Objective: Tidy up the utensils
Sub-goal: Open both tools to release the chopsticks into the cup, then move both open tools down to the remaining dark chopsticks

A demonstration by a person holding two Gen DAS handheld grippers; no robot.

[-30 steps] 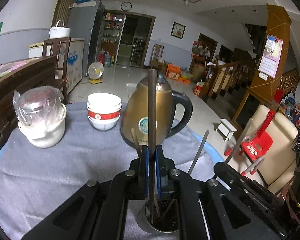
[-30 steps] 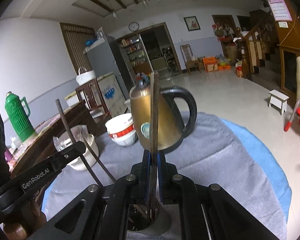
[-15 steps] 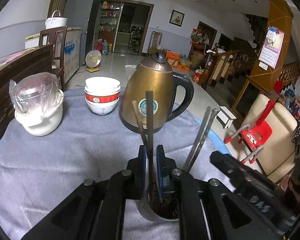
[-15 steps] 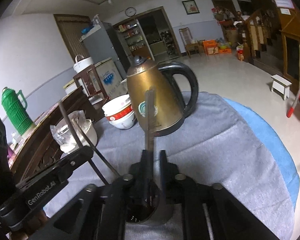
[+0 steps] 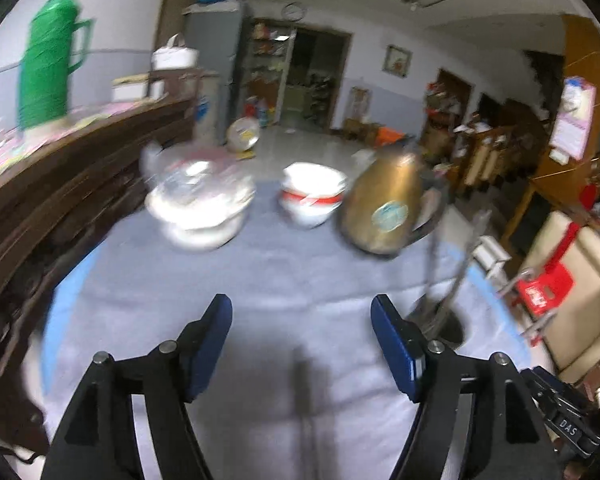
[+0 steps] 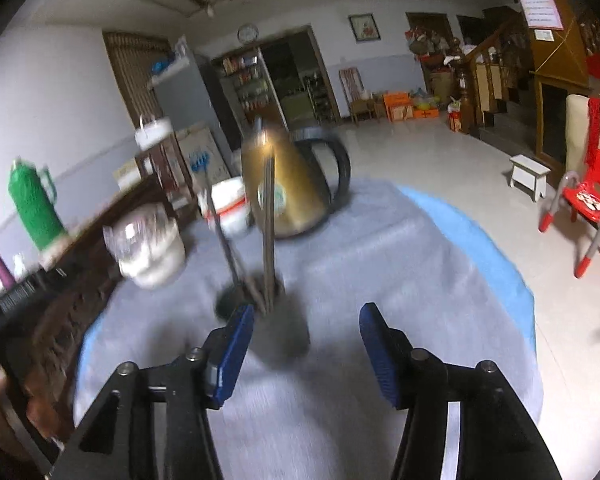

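Chopsticks (image 6: 267,216) stand upright in a metal holder (image 6: 256,312) on the grey-clothed counter (image 6: 380,280), w/ a gold kettle (image 6: 288,188) behind. Right gripper (image 6: 306,344) is just near side of the holder, jaws opening, nothing betw. them. Left gripper (image 5: 302,340) sits left of the holder (image 5: 440,320), jaws opening, empty. Stacked bowls (image 5: 314,196) and a wrapped pot (image 5: 200,204) are further back.
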